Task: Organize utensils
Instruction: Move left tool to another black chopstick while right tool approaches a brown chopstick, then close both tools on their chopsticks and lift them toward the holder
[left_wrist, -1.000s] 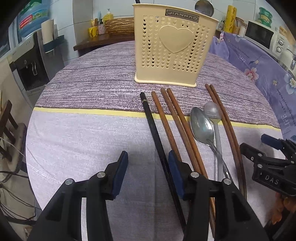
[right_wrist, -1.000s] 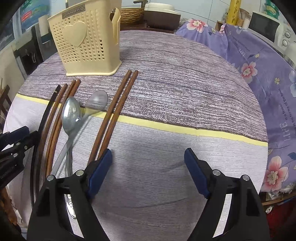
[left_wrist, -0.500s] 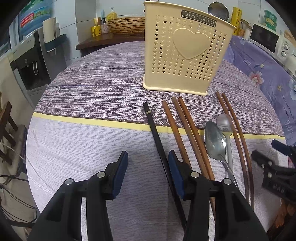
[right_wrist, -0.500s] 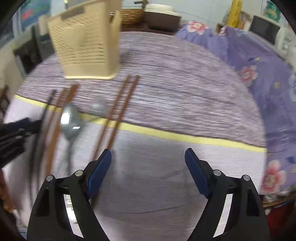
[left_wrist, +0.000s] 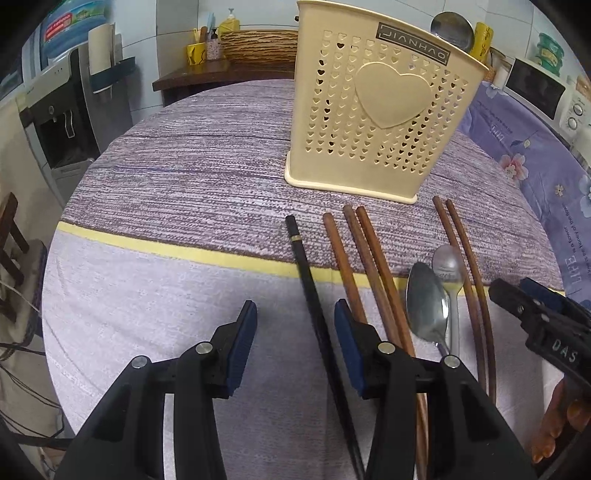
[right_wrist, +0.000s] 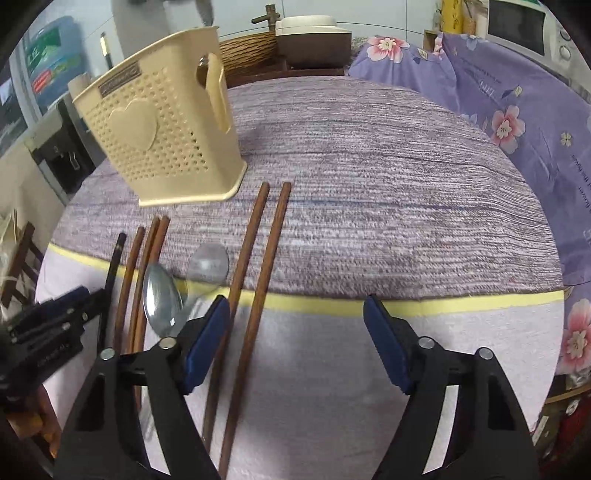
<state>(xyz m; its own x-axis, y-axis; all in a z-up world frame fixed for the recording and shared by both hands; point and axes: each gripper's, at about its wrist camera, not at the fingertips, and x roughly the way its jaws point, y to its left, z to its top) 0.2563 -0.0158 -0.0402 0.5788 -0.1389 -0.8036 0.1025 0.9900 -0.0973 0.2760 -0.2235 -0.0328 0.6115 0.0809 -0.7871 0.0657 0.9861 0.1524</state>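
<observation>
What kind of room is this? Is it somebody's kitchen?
Probably a home kitchen or dining corner. There is a microwave at the side, a water dispenser by the wall, and chopsticks and spoons on a cloth-covered table beside a utensil holder.

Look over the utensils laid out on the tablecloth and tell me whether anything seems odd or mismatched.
One thing stands out: a single black chopstick lies at the left end of the row with no partner, beside five brown chopsticks. The two spoons overlap instead of lying apart. Nothing looks spilled or broken.
</observation>
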